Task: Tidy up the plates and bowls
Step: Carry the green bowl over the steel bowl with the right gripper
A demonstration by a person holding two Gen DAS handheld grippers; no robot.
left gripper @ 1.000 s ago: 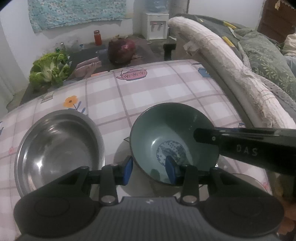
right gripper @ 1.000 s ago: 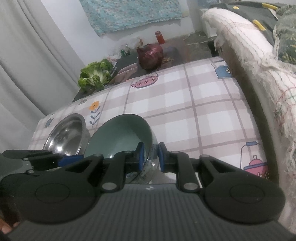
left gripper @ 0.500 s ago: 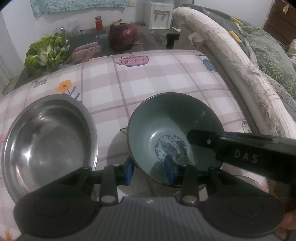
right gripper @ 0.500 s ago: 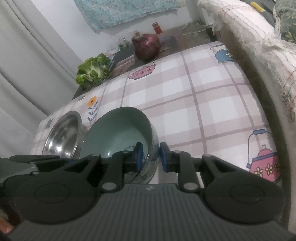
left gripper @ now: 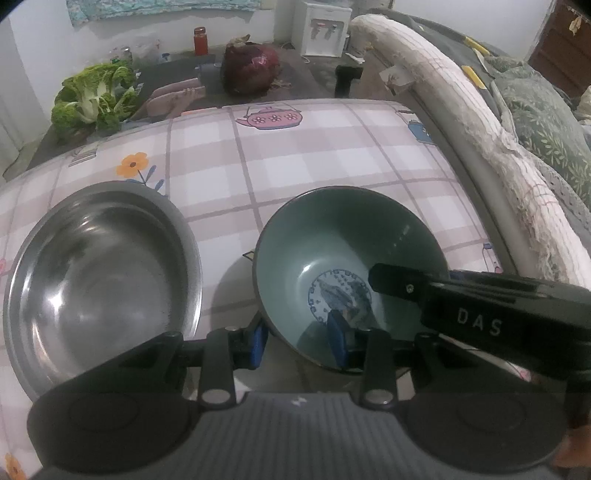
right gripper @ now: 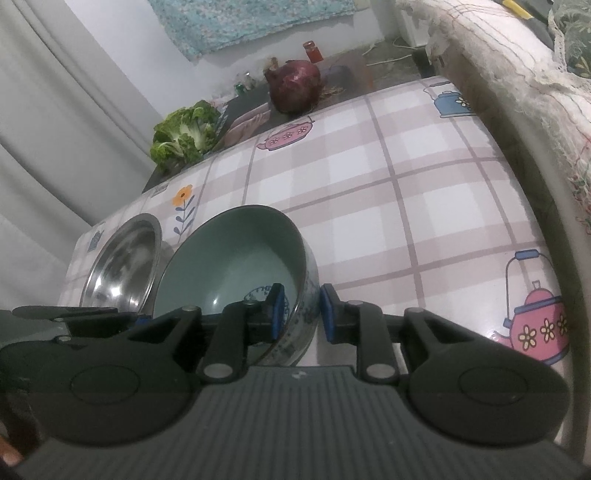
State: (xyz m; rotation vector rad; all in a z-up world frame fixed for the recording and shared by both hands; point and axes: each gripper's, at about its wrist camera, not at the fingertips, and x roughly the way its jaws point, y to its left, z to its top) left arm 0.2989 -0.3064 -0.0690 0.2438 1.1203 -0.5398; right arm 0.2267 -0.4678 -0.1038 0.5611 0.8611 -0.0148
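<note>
Desk covering: a checked cloth (left gripper: 314,162) in pink and white squares, printed with a pink teapot (left gripper: 274,117), a blue teapot (right gripper: 451,101) and an orange flower (left gripper: 132,163).

Beyond the far edge of the desk, on a dark low surface: a head of leafy greens (left gripper: 94,96), a large dark-red round bundle (left gripper: 251,69) (what it is cannot be told), and a small red jar (left gripper: 200,40).

Against the back wall: a white water dispenser (left gripper: 324,26); above, a hanging pale-blue patterned cloth (right gripper: 251,18).

Left side: grey curtains (right gripper: 55,103).

Right side: a rolled white fringed blanket (left gripper: 461,110) beside green leaf-patterned bedding (left gripper: 543,122).
</note>
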